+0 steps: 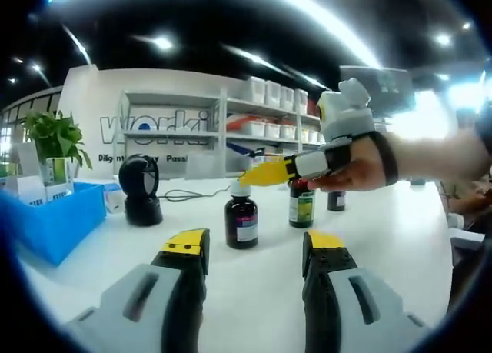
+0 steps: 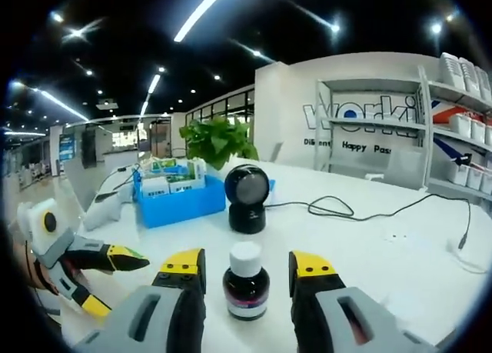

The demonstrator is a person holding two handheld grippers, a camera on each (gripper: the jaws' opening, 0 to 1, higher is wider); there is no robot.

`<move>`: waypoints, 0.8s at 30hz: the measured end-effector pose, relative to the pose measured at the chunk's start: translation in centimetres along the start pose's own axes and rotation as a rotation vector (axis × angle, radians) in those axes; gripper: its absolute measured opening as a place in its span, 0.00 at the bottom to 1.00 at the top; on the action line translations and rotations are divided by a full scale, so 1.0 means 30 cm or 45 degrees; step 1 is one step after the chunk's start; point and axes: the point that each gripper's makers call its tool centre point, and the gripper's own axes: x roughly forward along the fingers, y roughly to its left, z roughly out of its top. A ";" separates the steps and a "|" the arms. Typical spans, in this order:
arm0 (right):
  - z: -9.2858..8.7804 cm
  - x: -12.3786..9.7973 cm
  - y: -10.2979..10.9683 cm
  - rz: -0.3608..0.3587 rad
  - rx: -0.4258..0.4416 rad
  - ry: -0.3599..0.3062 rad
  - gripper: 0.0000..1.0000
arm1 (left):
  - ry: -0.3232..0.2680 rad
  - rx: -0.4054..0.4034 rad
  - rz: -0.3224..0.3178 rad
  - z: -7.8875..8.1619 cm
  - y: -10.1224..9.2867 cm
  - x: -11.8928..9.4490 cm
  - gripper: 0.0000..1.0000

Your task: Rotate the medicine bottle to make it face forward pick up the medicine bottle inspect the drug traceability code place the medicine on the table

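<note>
A dark medicine bottle (image 1: 241, 221) with a white cap stands upright on the white table (image 1: 400, 238). In the right gripper view the same bottle (image 2: 246, 285) sits in the gap of my right gripper (image 2: 247, 264), whose jaws stand open on either side without touching it. From the left gripper view, the right gripper (image 1: 260, 173) reaches in from the right, held by a hand, with its yellow tips just over the bottle's cap. My left gripper (image 1: 254, 245) is open and empty, short of the bottle. It also shows at the left as the left gripper (image 2: 108, 284), open.
Two more bottles, one green-labelled (image 1: 300, 204) and one dark (image 1: 336, 200), stand behind. A black round scanner (image 2: 247, 196) with a cable (image 2: 369, 207) sits mid-table. A blue bin (image 2: 177, 197) of boxes and a plant (image 2: 219, 141) are at the left, and shelves (image 1: 261, 118) stand behind.
</note>
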 end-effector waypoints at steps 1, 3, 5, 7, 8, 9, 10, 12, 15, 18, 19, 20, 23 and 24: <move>-0.012 0.006 -0.002 -0.005 -0.004 0.010 0.38 | 0.000 0.001 0.000 0.000 0.000 0.000 0.39; -0.031 0.014 -0.002 -0.004 0.006 0.021 0.38 | 0.000 0.000 0.004 0.000 0.003 -0.001 0.40; -0.038 0.028 -0.006 -0.006 0.010 0.027 0.37 | -0.006 -0.001 0.009 0.003 0.007 -0.002 0.40; -0.049 0.044 -0.005 -0.004 0.013 0.033 0.37 | -0.010 -0.008 0.012 0.004 0.008 -0.001 0.40; -0.048 0.050 -0.012 -0.006 0.011 0.034 0.37 | -0.010 -0.010 0.011 0.004 0.007 -0.001 0.40; -0.048 0.058 -0.015 -0.006 0.011 0.034 0.37 | -0.010 -0.010 0.007 0.004 0.004 -0.001 0.40; -0.051 0.062 -0.019 -0.010 0.006 0.036 0.37 | -0.008 -0.007 0.005 0.004 0.003 0.000 0.40; -0.062 0.072 -0.030 -0.028 0.009 0.052 0.37 | -0.006 0.001 0.005 0.003 0.002 0.001 0.40; -0.069 0.090 -0.035 -0.040 0.029 0.056 0.37 | -0.006 -0.001 0.008 0.002 0.006 0.000 0.40; -0.085 0.100 -0.025 -0.049 0.020 0.069 0.37 | -0.010 -0.014 0.015 0.004 0.011 -0.001 0.40; -0.091 0.103 -0.025 -0.052 0.018 0.073 0.37 | -0.010 -0.015 0.014 0.004 0.011 -0.001 0.40; -0.098 0.110 -0.030 -0.056 0.020 0.084 0.37 | -0.010 -0.014 0.014 0.003 0.011 -0.001 0.40; -0.111 0.127 -0.037 -0.061 0.019 0.096 0.35 | -0.010 -0.008 0.009 0.005 0.006 -0.001 0.40; -0.117 0.122 -0.037 -0.063 0.019 0.100 0.35 | -0.010 -0.007 0.010 0.005 0.006 -0.002 0.40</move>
